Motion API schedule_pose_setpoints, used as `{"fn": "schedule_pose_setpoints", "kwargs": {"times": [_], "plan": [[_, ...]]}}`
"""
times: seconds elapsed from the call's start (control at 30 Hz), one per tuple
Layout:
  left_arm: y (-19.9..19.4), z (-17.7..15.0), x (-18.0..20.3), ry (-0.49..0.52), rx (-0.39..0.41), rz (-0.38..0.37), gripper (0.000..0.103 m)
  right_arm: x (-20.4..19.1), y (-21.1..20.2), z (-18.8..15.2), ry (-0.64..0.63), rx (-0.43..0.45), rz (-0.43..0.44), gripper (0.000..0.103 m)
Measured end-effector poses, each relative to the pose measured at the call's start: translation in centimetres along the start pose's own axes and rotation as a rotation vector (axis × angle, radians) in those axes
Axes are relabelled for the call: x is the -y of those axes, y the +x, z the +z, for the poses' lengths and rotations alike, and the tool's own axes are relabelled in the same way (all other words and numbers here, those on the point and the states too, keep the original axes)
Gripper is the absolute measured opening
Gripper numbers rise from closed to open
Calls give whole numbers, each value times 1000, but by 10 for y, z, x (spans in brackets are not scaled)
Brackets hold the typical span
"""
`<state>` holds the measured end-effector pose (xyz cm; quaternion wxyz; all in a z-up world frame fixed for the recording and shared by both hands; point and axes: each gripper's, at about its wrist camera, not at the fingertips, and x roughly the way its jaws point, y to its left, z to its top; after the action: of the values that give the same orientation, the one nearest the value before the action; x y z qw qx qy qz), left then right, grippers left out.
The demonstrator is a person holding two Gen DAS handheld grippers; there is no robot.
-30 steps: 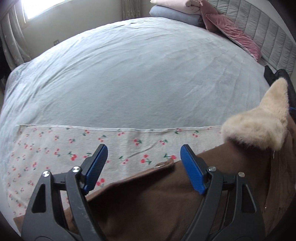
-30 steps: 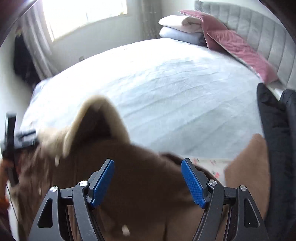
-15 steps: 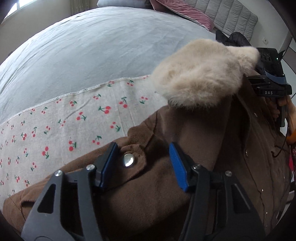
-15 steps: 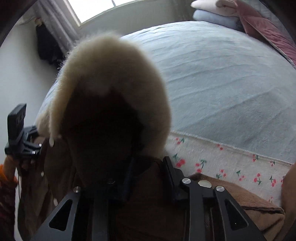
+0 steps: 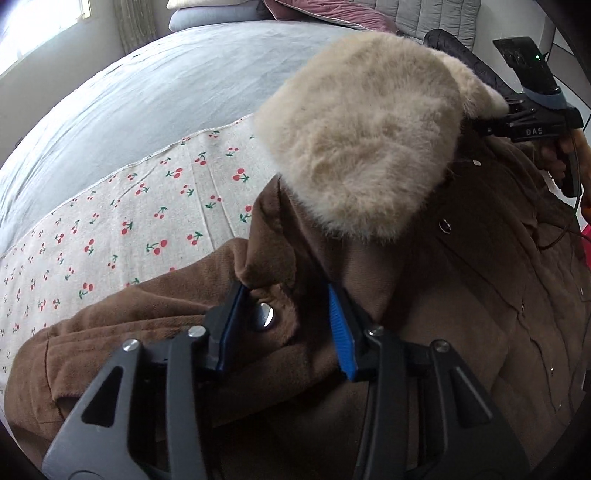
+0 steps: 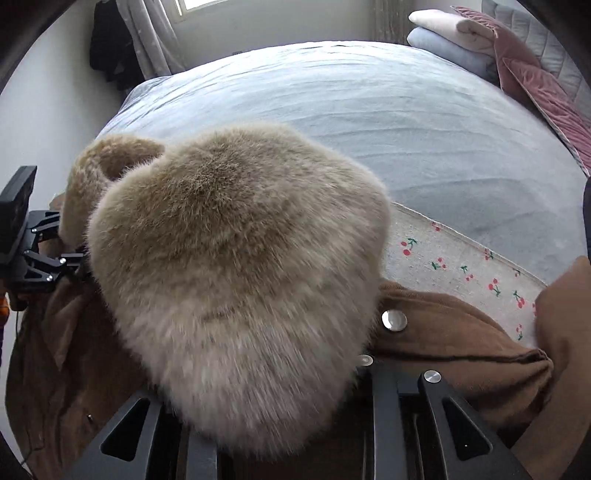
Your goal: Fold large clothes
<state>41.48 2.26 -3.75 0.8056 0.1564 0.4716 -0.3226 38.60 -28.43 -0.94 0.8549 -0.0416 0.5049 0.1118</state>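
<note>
Left wrist: left gripper (image 5: 284, 325) fingers, just closing, clenched on brown coat (image 5: 424, 295) collar fold by a snap, below fur trim (image 5: 365, 133); coat on cherry-print cloth (image 5: 122, 221) on bed (image 5: 166, 85). Right wrist: right gripper (image 6: 280, 424) fingers hidden under fur trim (image 6: 240, 280); grip can't tell.

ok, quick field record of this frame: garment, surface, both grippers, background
garment: brown coat with beige fur trim, snap button
surface: cherry-print cloth over grey bedspread
left gripper: jaws have just been closing; coat fold with the snap between the blue pads, looks pinched
right gripper: fingertips hidden under fur trim, grip not visible; its jaws have just opened slightly
background: stacked pillows, pink cushion
</note>
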Motion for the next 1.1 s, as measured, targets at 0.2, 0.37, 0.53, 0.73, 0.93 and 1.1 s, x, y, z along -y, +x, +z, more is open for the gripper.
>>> {"fn": "schedule_pose_setpoints", "kwargs": {"times": [0.2,0.37,0.53,0.73,0.93,1.1], "plan": [[-6,-9,15,-5,43,36,44,2,-78,-6,23,137,17,61],[-7,-16,22,9,42,71,43,-26,-85,58,54,248,89,81],[-10,-17,37,28,35,89,43,-38,-2,122,150,94,-58,81],[-31,-17,40,64,18,98,47,-34,54,74,153,-39,-50,73],[-65,7,10,-29,140,97,69,-48,40,22,30,13,-73,35],[-29,39,-2,44,107,74,81,-72,29,9,-48,79,-170,27]]}}
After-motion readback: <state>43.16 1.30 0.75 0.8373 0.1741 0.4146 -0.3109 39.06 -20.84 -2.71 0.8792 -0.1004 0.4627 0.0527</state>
